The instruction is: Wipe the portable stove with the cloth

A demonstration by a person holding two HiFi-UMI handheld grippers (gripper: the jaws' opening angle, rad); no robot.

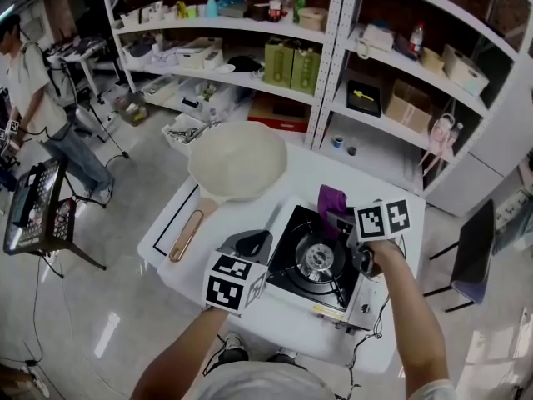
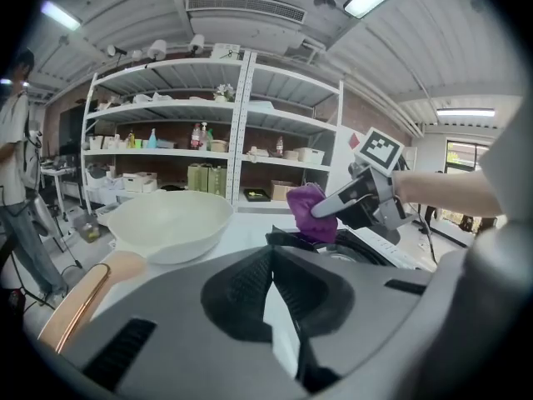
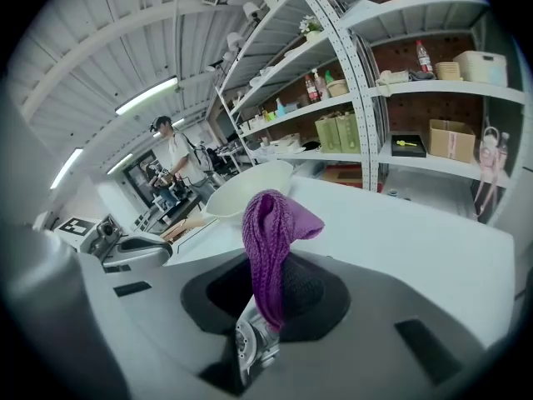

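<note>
The right gripper's (image 3: 265, 302) fingers pinched the purple knitted cloth (image 3: 271, 223) (bunched, upright) at the stove's (image 1: 321, 261) twelve o'clock edge; the left gripper's (image 2: 271, 255) fingers were closed, empty.

Right gripper (image 1: 336, 217) jaws clamp cloth (image 1: 331, 198); left gripper (image 1: 254, 242) jaws together.

Head view: the marker cube of the left gripper (image 1: 250, 242) covers the near left corner of the portable stove (image 1: 321, 261). The right gripper (image 1: 337, 217), its cube and the right hand (image 1: 375, 257) cover the stove's right edge and the control side. The person (image 1: 33, 90) at far left is cut by the picture's edge. Labels on the shelf bottles (image 1: 275, 5) are too small to read. Left gripper view: the gripper's own body hides most of the stove and the near end of the pan handle (image 2: 79, 298). Right gripper view: the lower end of the cloth (image 3: 266, 240) drops out of sight between the jaws, and whether it touches the stove cannot be told.
</note>
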